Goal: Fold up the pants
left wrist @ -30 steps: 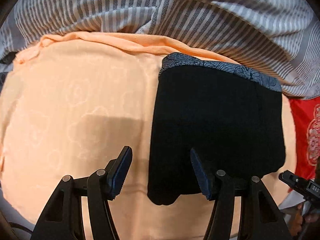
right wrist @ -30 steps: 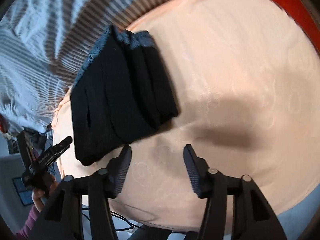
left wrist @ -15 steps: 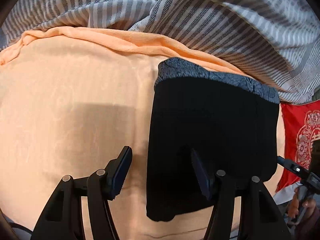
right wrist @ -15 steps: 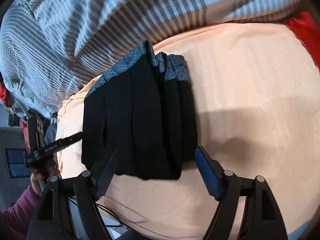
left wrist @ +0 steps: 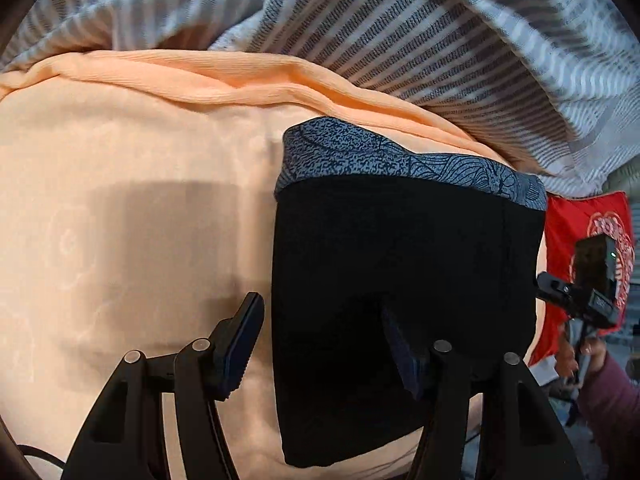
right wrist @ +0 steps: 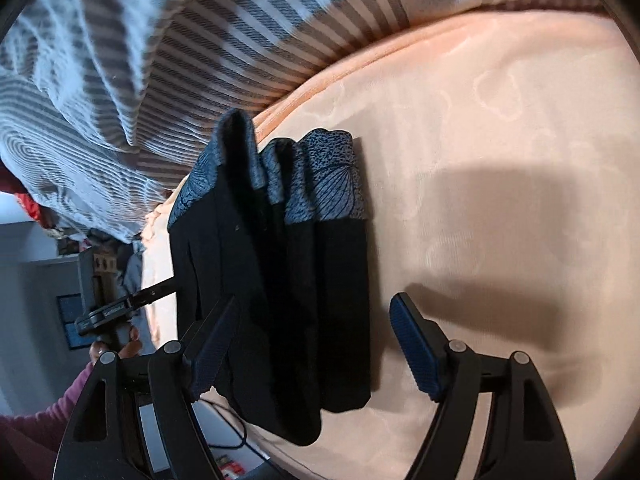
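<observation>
A bed fills both views, covered with a peach sheet (left wrist: 132, 208) that carries a faint embossed pattern, and behind it lies a rumpled grey-and-white striped blanket (left wrist: 400, 28).

The pants (left wrist: 400, 264) lie on the sheet, folded into a compact black rectangle with the blue-grey patterned waistband (left wrist: 404, 164) at the far end, near the blanket's edge. In the right wrist view the pants (right wrist: 280, 280) show as several stacked layers seen from the side, the waistband (right wrist: 332, 184) folded over itself in a few ridges, and the near end of the bundle reaching toward the bed's edge.

The left gripper (left wrist: 320, 340) is wide open and holds nothing. Its left finger sits over bare sheet just beside the pants' edge, and its right finger is over the black cloth, so the jaws straddle that edge. Whether the pads touch the fabric cannot be told.

The right gripper (right wrist: 312, 344) is also spread wide and empty. Its left finger overlaps the near side of the bundle, and its right finger is over the sheet, apart from the pants, so the folded stack lies between the two.

Each gripper shows in the other's view at the bed's side, gripped by a hand (right wrist: 116, 348) in a mauve sleeve (left wrist: 608, 400). A red cloth (left wrist: 576, 216) with a white emblem hangs beyond the right end of the bed.
</observation>
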Available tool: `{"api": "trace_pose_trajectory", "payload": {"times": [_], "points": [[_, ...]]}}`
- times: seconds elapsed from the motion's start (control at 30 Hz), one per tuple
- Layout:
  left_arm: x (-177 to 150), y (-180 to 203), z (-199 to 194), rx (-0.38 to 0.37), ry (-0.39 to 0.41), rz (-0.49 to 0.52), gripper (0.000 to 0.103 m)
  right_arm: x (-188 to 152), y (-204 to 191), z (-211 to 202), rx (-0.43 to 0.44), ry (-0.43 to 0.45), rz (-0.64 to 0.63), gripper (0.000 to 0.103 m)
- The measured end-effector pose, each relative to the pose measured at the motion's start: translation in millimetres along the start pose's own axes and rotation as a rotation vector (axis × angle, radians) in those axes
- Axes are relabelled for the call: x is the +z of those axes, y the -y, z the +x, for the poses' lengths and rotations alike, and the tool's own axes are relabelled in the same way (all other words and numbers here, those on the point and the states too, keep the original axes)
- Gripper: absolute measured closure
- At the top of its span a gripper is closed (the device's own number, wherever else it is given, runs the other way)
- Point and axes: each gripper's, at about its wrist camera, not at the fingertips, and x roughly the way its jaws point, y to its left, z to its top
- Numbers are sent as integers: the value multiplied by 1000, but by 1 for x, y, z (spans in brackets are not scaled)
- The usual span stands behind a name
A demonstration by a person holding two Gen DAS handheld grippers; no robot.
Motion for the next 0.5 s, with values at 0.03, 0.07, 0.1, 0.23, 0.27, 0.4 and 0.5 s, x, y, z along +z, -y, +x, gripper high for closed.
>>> {"api": "trace_pose_trajectory", "payload": {"times": [0.03, 0.07, 0.1, 0.23, 0.27, 0.4, 0.5], "points": [[2, -2, 1, 7, -1, 2, 21, 1, 2, 1, 18, -11, -2, 23], [5, -4, 5, 13, -6, 6, 21, 2, 5, 2, 40, -24, -3, 23], [7, -5, 7, -1, -18, 7, 21, 3, 8, 4, 73, -39, -1, 23], [14, -12, 13, -56, -35, 0, 21, 5, 13, 10, 123, -64, -21, 23], [16, -12, 15, -66, -39, 2, 21, 6, 15, 11, 132, -67, -24, 23], [21, -18, 22, -82, -44, -5, 14, 10, 11, 21, 176, -77, -48, 22], [20, -22, 24, -101, -46, -29, 14, 11, 7, 25, 182, -81, -54, 21]]}}
